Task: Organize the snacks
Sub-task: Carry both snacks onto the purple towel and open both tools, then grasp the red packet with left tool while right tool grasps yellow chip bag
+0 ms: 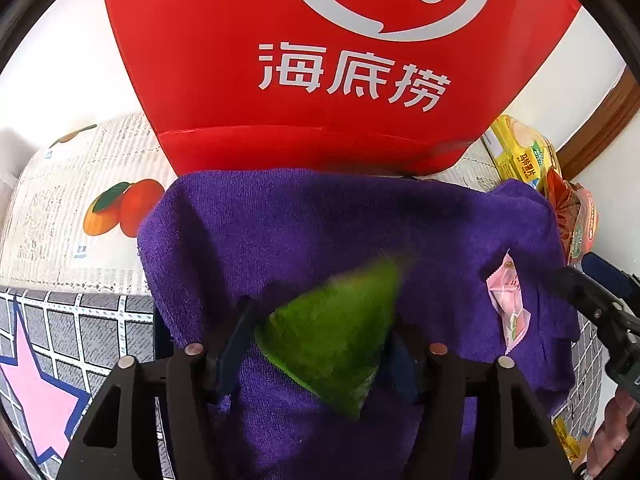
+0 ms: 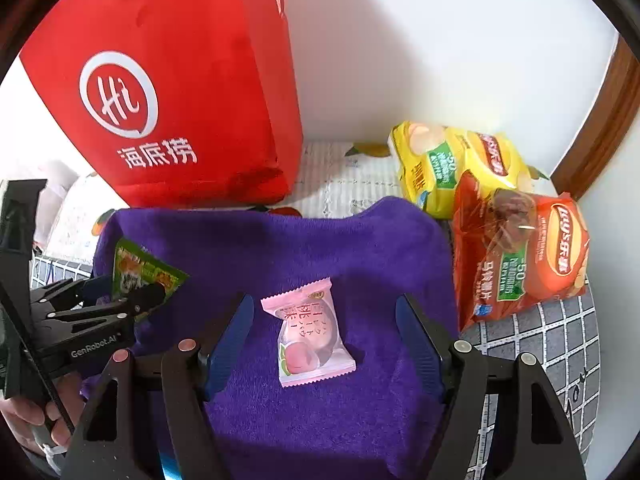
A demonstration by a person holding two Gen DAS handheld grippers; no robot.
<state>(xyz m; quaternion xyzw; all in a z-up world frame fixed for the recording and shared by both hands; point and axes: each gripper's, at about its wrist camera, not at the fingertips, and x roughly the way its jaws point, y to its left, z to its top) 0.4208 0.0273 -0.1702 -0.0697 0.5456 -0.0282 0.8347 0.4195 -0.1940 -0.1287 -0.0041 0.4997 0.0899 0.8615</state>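
Left gripper (image 1: 320, 344) jaws are pinching green snack packet (image 1: 336, 336), lifting it off purple towel (image 1: 320, 220), likely bound for red bag (image 1: 320, 60) ahead; right gripper (image 2: 324, 340) jaws are spreading wide, straddling pink candy packet (image 2: 310, 332) for pickup.

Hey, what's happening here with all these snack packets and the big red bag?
A person is sorting snacks with two handheld grippers. The left gripper is shut on a green packet, held above the purple towel. The right gripper is open, its fingers on either side of a pink peach sweet lying on the towel. The red bag stands behind; yellow and orange crisp bags lie to the right.
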